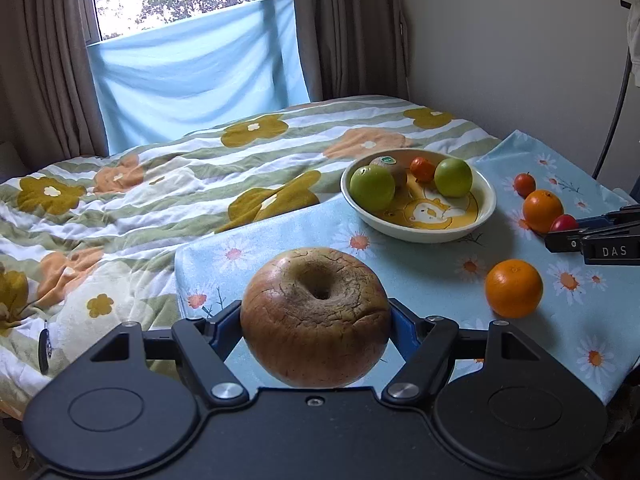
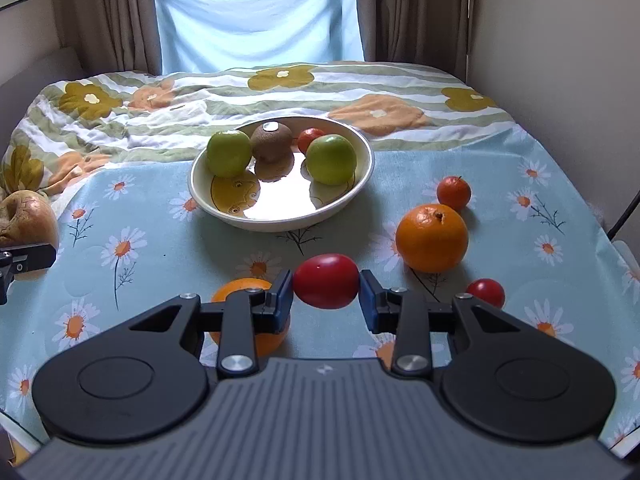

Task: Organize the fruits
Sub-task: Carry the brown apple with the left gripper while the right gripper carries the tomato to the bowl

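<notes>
My left gripper (image 1: 316,320) is shut on a big brownish, cracked apple (image 1: 316,316), held above the daisy cloth; the same apple (image 2: 24,216) shows at the left edge of the right wrist view. My right gripper (image 2: 326,286) is shut on a small red tomato (image 2: 326,281), lifted off the cloth. The white bowl (image 2: 362,178) with a yellow picture holds two green apples (image 2: 229,153) (image 2: 331,159), a kiwi (image 2: 271,142) and a small orange fruit (image 2: 310,138). On the cloth lie two oranges (image 2: 432,238) (image 2: 250,344), a small tangerine (image 2: 453,193) and another red tomato (image 2: 486,292).
The light blue daisy cloth (image 2: 140,208) covers the near end of a bed with a flowered quilt (image 2: 200,92). Brown curtains and a blue sheet (image 2: 256,16) hang at the window behind. A wall (image 2: 560,40) stands close on the right.
</notes>
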`<state>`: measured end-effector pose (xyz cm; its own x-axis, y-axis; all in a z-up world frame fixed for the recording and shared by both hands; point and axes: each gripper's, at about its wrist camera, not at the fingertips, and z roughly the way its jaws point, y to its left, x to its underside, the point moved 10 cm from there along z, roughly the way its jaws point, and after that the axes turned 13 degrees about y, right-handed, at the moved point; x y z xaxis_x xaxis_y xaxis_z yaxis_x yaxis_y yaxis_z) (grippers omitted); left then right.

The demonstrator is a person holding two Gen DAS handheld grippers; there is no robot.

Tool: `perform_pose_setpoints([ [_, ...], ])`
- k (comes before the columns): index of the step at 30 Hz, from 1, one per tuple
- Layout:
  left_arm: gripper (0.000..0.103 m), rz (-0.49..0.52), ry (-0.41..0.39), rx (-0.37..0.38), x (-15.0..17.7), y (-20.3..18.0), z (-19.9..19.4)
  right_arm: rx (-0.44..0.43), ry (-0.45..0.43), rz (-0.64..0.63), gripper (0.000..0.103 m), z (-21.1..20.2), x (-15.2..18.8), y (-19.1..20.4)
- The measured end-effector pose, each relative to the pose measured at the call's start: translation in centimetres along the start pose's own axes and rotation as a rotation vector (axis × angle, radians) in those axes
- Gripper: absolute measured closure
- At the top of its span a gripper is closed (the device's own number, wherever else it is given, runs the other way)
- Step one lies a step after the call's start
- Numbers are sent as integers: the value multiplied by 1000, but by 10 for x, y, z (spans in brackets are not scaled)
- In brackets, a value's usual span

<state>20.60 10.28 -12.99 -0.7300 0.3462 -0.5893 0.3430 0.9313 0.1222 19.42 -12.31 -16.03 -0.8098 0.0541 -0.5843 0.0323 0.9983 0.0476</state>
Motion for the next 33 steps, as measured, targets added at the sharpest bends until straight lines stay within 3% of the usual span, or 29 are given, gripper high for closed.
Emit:
perform_pose_setpoints([
  [6,25,-40,-17,-4,-9,-8,-30,-22,-9,-29,53,-31,-8,-1],
  [19,25,-205,-57,-115,-30,-58,-66,-140,-34,-171,53,-58,-43,-35],
  [25,25,-260,-74,-154,-48,-85,-65,-191,-48,-278,53,-54,-64,-54],
  [33,25,-255,-74,-139,-84,-106,-30,-228,-44,-369,53,-30,-86,-64],
])
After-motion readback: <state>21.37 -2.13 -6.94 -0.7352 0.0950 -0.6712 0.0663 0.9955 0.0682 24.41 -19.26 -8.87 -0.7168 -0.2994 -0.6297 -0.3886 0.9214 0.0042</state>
